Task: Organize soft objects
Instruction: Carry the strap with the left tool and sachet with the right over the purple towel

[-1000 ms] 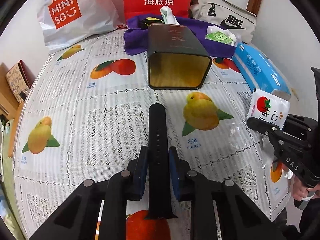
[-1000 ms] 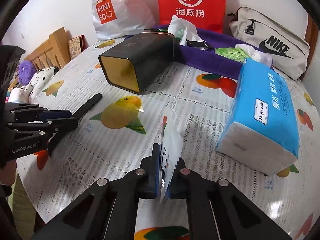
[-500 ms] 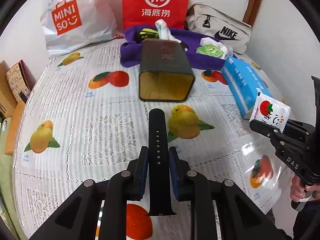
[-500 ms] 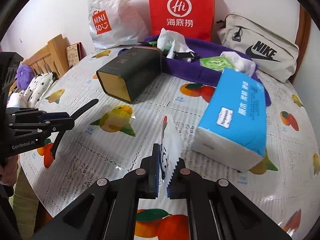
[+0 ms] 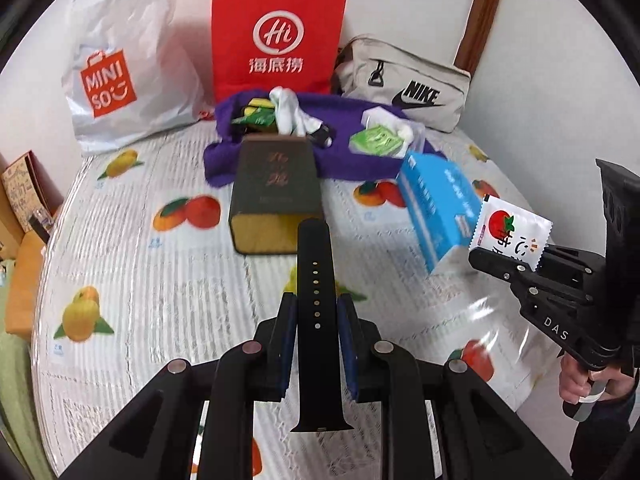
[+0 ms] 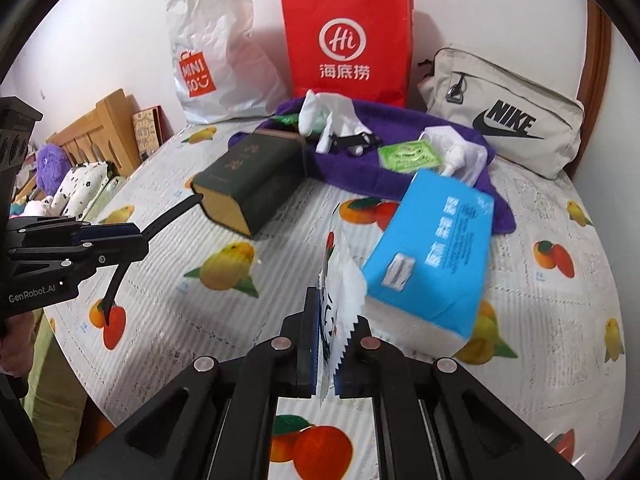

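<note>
The left gripper [image 5: 316, 312] pinches a black strap [image 5: 316, 280], and the strap's long side points straight at the open end of the box [image 5: 276, 204] lying mid-tabletop. The right gripper [image 6: 328, 344] pinches a white packet [image 6: 340, 280], held up over the tabletop beside the blue tissue pack [image 6: 436, 248]. I think the left gripper is nearer the box's open end.

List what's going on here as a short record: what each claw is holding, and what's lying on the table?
left gripper: shut on a black watch strap, lifted off the table
right gripper: shut on a small white packet with a tomato picture
table: fruit-print cover
on the table: dark box lying on its side, blue tissue pack, purple towel
at the back: red bag, white bag, beige pouch
</note>
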The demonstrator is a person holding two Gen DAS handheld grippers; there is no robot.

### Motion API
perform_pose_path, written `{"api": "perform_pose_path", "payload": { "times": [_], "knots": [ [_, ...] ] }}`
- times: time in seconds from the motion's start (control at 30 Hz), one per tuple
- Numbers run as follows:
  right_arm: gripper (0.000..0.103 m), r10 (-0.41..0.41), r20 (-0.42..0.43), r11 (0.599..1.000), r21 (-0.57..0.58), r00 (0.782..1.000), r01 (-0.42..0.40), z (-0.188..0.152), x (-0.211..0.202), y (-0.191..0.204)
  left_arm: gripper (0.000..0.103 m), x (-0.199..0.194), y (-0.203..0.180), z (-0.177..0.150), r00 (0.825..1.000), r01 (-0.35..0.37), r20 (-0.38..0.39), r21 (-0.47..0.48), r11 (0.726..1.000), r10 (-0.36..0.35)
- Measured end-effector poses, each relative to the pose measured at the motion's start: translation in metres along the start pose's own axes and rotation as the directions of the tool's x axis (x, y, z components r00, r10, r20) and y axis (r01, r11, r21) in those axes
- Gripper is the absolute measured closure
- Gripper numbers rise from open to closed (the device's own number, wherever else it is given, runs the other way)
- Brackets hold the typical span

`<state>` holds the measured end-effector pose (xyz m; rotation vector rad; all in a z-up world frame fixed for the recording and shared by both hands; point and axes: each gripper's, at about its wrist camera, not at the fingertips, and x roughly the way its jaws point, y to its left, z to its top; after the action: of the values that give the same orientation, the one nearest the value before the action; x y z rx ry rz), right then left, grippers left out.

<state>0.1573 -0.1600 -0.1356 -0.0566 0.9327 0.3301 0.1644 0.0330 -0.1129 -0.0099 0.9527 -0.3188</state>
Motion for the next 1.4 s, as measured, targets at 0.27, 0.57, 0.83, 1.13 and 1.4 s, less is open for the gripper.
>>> {"api": "perform_pose_path", "payload": {
  "times": [0.27, 0.57, 0.83, 1.13, 1.4],
  "knots": [
    [0.097, -0.012, 0.046, 1.0, 0.012, 0.999, 0.011, 0.035, -0.014, -0.022, 0.083, 0.001, -0.006, 0.038, 1.0, 0.01, 0.027, 0.014, 1.0, -0.01],
    [0.097, -0.029, 0.067, 0.999, 0.031, 0.997, 0.027, 0.079, -0.001, -0.05, 0.083, 0.016, -0.001, 0.085, 0.999, 0.015, 0.038, 0.034, 0.999, -0.016],
    [0.097, -0.047, 0.062, 0.999, 0.03, 0.997, 0.045, 0.109, 0.026, -0.071, 0.083, 0.045, 0.005, 0.126, 0.999, 0.026, 0.036, 0.05, 0.998, -0.028],
    [0.097, -0.044, 0.032, 0.996, 0.077, 0.999, 0.042, 0.134, 0.063, -0.106, 0.083, 0.087, 0.009, 0.164, 0.999, 0.047, 0.017, 0.062, 0.997, -0.049],
    [0.097, -0.043, 0.004, 0.996, 0.072, 0.999, 0.043, 0.157, 0.094, -0.12, 0.083, 0.119, 0.012, 0.196, 0.998, 0.064, 0.003, 0.074, 0.995, -0.064]
  ]
}}
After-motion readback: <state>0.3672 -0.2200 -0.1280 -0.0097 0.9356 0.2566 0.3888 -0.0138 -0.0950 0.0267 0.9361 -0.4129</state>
